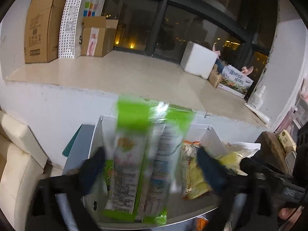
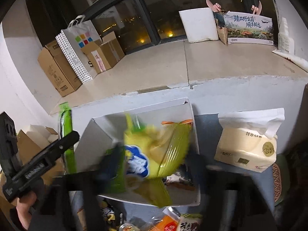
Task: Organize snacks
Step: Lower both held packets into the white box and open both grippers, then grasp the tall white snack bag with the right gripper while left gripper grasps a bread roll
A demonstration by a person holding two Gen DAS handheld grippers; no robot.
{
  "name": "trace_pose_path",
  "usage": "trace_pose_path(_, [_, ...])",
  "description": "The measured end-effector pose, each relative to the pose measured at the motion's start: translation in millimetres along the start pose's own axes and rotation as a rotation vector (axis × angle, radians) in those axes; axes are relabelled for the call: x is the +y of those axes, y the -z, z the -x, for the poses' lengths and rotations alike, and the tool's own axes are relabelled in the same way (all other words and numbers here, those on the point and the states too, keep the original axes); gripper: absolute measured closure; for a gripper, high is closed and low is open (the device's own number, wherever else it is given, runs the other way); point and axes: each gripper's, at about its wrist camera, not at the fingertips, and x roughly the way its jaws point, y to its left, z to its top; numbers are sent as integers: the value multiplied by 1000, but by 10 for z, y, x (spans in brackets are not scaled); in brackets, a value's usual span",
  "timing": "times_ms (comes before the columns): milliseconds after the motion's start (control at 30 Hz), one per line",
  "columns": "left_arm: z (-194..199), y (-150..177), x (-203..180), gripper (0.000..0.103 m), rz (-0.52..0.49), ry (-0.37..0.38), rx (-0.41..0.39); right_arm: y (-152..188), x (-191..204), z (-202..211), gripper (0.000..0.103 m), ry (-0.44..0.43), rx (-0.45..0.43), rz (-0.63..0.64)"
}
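Note:
In the left wrist view my left gripper [image 1: 150, 165] has its fingers spread wide on either side of a tall green and white snack pack [image 1: 142, 159], which stands blurred over the white box [image 1: 209, 136]; I cannot tell if the fingers touch it. A yellow snack bag [image 1: 194, 175] lies in the box to its right. In the right wrist view my right gripper [image 2: 154, 163] is wide open, with a yellow chip bag [image 2: 159, 150] blurred between the fingers above the same white box [image 2: 194, 119]. The green pack [image 2: 66, 134] and the left gripper's handle show at the left.
A tissue pack [image 2: 248, 146] stands right of the box. More snack packets [image 2: 169, 223] lie at the near edge. Behind the box is a raised ledge [image 2: 154, 69] with cardboard boxes [image 2: 57, 71], a dotted paper bag [image 2: 77, 48], a white foam box [image 2: 200, 25] and a printed carton [image 2: 250, 28].

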Motion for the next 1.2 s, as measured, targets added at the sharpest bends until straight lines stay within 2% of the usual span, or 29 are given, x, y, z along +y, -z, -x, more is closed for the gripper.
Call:
trace_pose_path(333, [11, 145, -48, 0, -48, -9, 35, 78, 13, 84, 0, 9, -6, 25])
trace_pose_path(400, [121, 220, -55, 0, -60, 36, 35, 102, 47, 177, 0, -2, -12, 33])
trace_pose_path(567, [514, 476, -139, 0, -129, 64, 26, 316, 175, 614, 0, -7, -78, 81])
trace_pose_path(733, [1017, 781, -224, 0, -186, 94, -11, 680, 174, 1102, 0, -35, -115, 77])
trace_pose_path(800, [1234, 957, -241, 0, -225, 75, -33, 911, 140, 1287, 0, -13, -140, 67])
trace_pose_path(933, [1534, 1325, -204, 0, -257, 94, -36, 1409, -4, 1541, 0, 24, -152, 16])
trace_pose_path(1100, [1734, 1774, -55, 0, -225, 110, -23, 1917, -229, 1551, 0, -29, -52, -105])
trace_pose_path(1200, [1772, 1954, 1, 0, -228, 102, -11, 2074, -334, 1420, 0, -62, 15, -146])
